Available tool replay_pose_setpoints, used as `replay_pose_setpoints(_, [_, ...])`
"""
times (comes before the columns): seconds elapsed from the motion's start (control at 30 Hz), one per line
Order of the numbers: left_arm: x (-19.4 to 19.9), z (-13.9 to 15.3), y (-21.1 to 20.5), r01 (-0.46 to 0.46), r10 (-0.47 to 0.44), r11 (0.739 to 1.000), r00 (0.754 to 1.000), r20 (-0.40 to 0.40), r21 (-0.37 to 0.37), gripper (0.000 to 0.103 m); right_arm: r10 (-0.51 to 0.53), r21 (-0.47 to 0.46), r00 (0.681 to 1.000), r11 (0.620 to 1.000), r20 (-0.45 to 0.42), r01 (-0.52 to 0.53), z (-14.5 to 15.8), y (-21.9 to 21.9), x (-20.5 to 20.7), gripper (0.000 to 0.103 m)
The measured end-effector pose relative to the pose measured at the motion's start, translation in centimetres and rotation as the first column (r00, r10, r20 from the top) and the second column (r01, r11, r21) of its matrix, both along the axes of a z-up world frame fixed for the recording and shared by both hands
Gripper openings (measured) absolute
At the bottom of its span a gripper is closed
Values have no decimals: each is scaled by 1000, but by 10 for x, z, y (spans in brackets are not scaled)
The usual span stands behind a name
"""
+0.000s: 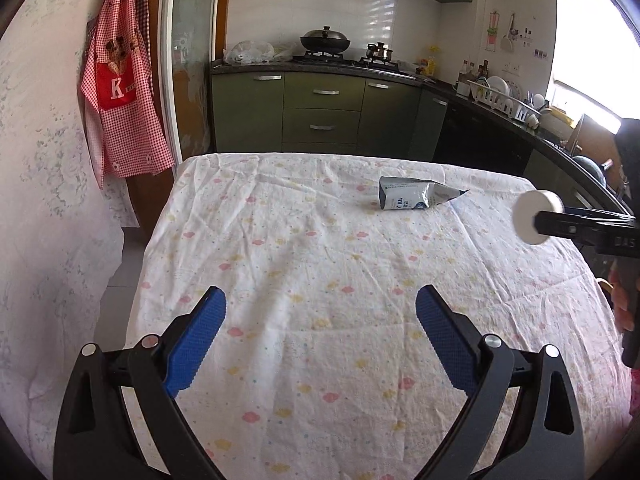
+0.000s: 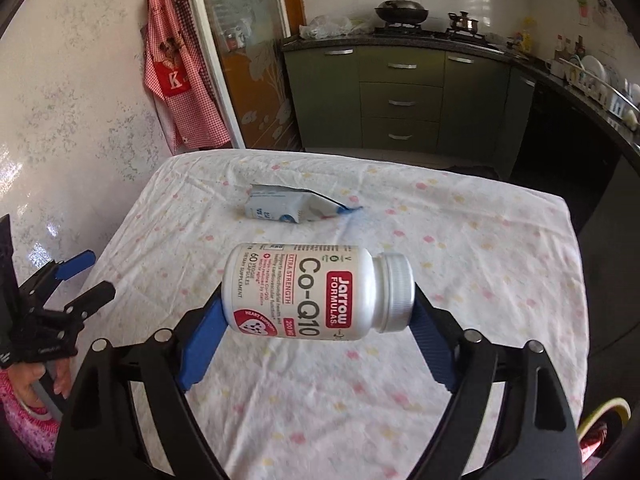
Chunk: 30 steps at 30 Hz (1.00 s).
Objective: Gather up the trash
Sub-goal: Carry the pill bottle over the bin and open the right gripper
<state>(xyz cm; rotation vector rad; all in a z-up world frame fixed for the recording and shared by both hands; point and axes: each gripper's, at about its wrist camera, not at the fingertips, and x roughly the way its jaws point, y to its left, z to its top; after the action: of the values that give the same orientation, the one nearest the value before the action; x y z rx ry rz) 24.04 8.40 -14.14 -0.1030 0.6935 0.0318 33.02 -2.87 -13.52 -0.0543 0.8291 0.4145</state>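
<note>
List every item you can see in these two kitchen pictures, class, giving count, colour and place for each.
Bottle: one, white, held sideways above the table.
Carton: one, grey-white, flattened, lying on the cloth's far side.
Tablecloth: one, white with pastel spots, covering the table.
Apron: one, red check, hanging left.
Wok: one, black, on the stove.
Cabinets: several, green, under the counter.
Left gripper: open, empty.
Right gripper: shut on the bottle.
</note>
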Motion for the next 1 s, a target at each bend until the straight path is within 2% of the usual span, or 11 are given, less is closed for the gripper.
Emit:
replay_pose_setpoints(0.13, [-1,-1,-9,25,-25,999,1000,0,19,95,-146,-9,989,989,24,147,11,-70,-45,81])
replay_pose_setpoints(0.23, [-2,-1,-16,49,-49,998,999,4,31,95,-296,-21,955,955,16,296,10,-131,-74,81])
replay_pose_setpoints(0.3, [-2,-1,-20,64,-65,997,998,6,37,95,-405,-22,914,914,-2,405,5,-175,-91,81])
replay_pose_setpoints(0.47, [-5,1,-29,110,-110,994,994,20,24,95,-632,-53,773,775,-49,630,-13,-272,-124,81])
replay_pose_setpoints(0.7, [-6,1,-45,149,-150,988,988,20,50,95,-744,-102,662,668,-89,737,-41,-335,-130,81])
replay_pose_setpoints(0.8, [-7,2,-53,171,-173,983,985,23,66,95,-765,-123,637,644,-94,755,-51,-348,-126,81])
replay_pose_setpoints(0.9, [-8,1,-60,190,-192,979,981,16,79,95,-769,-137,631,639,-103,757,-60,-355,-117,81])
replay_pose_setpoints(1.0, [-7,2,-66,214,-215,974,977,2,80,95,-791,-118,604,612,-95,782,-58,-360,-120,81])
